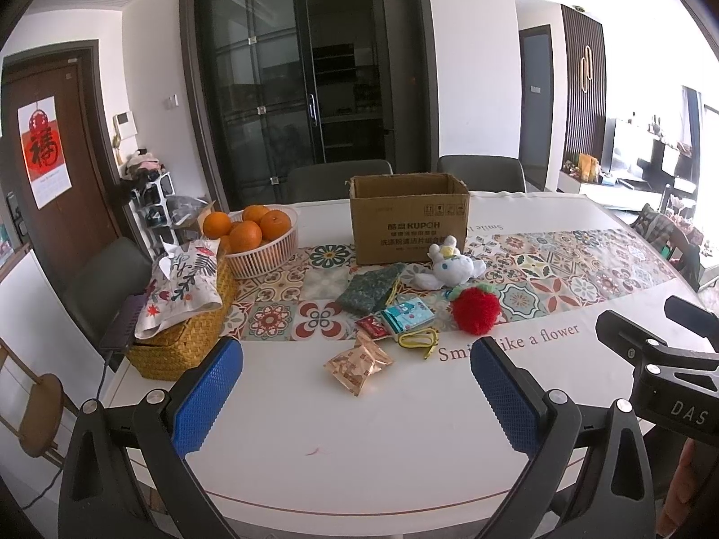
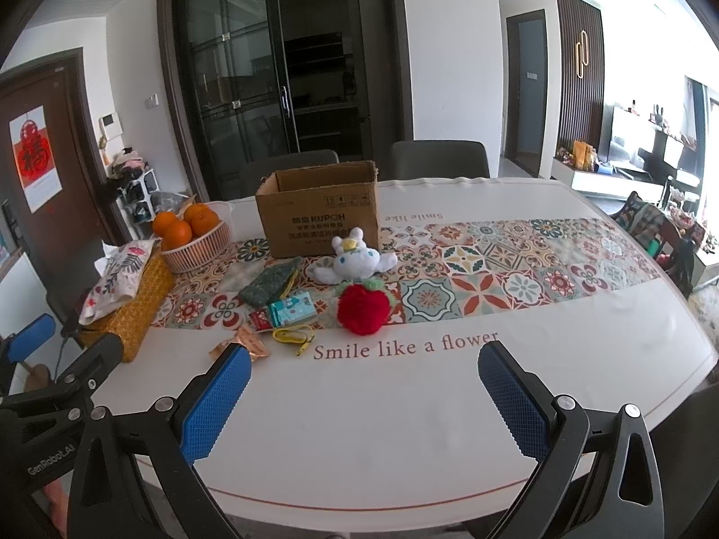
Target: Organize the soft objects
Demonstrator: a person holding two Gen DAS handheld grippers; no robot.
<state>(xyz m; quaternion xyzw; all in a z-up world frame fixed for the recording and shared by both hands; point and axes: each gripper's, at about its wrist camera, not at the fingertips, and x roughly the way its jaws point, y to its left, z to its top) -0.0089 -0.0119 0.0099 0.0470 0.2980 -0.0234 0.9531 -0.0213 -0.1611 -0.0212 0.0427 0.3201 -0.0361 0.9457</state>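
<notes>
A white plush toy (image 1: 450, 264) (image 2: 355, 258) lies in front of an open cardboard box (image 1: 409, 220) (image 2: 321, 215). Beside it sit a red fluffy strawberry plush (image 1: 475, 309) (image 2: 362, 307), a green patterned pouch (image 1: 371, 287) (image 2: 268, 284), a teal tissue pack (image 1: 408, 317) (image 2: 292, 308), a small red packet (image 1: 372, 327), a yellow cord (image 1: 420, 340) (image 2: 294, 337) and a brown snack bag (image 1: 358, 363) (image 2: 246, 344). My left gripper (image 1: 355, 355) and right gripper (image 2: 365, 359) hover open over the near white tabletop, short of the objects, holding nothing.
A white basket of oranges (image 1: 260, 238) (image 2: 193, 236) and a woven tissue box with floral cover (image 1: 184, 319) (image 2: 128, 296) stand at the left. Grey chairs (image 1: 481, 173) line the far edge. The table's patterned runner (image 2: 539, 269) stretches right.
</notes>
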